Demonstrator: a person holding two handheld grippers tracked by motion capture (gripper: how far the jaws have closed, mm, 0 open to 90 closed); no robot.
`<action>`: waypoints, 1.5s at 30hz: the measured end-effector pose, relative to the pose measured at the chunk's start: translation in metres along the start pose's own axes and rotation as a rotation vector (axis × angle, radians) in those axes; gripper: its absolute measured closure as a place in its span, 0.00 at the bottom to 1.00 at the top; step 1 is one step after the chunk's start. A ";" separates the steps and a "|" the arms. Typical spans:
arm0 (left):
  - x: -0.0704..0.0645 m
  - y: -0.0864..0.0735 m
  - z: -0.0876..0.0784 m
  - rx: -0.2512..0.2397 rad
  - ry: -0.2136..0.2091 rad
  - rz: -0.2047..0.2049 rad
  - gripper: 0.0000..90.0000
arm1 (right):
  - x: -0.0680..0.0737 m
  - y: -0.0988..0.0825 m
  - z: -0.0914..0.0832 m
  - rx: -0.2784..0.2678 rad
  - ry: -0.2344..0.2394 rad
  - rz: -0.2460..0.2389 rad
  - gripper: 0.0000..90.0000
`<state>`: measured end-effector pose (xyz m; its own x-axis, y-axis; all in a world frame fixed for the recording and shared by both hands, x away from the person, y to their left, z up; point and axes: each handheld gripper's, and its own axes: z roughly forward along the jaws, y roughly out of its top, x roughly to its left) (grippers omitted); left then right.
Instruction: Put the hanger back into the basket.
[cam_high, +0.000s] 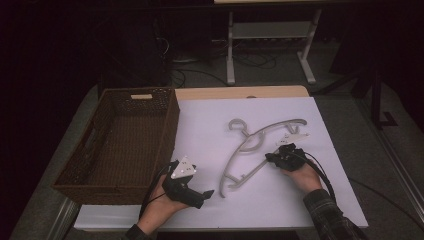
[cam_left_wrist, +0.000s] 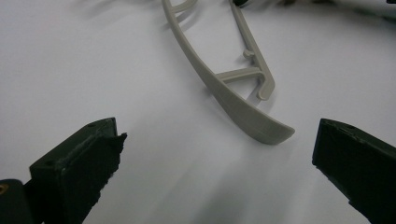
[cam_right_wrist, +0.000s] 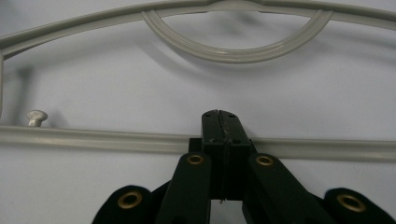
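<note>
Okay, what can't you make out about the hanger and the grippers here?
- Right gripper view: the shut right gripper covers the hanger's bar, so a real pinch can't be confirmed.
- Left gripper view: the hanger's hook end is cut off by the top edge.
- High view: the wicker basket's floor is too dark to read.

A wicker basket stands on the left part of the table, its far end near the table's back edge. To its right a clothes hanger lies flat on the table, its hook toward the far side and one arm end pointing to the near edge. The left gripper sits at the basket's near right corner, just left of that arm end. The right gripper is at the hanger's right side, over its lower bar. Behind the table, a frame with legs stands on the floor.
</note>
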<state>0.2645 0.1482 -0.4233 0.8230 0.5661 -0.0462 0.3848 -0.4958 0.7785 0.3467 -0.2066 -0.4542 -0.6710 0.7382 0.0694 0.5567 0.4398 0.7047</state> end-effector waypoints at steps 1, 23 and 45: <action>-0.001 0.001 0.001 -0.001 0.000 0.000 0.01 | 0.000 0.000 0.000 0.000 0.000 -0.001 1.00; 0.018 0.045 0.046 -0.004 -0.046 -0.026 0.01 | -0.001 0.000 0.000 0.002 0.007 0.008 1.00; 0.041 0.075 0.102 0.029 -0.042 -0.039 0.06 | -0.002 0.000 0.000 0.011 0.009 0.014 1.00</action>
<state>0.3698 0.0676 -0.4305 0.8241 0.5571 -0.1028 0.4282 -0.4937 0.7569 0.3481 -0.2084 -0.4540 -0.6675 0.7397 0.0850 0.5710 0.4353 0.6961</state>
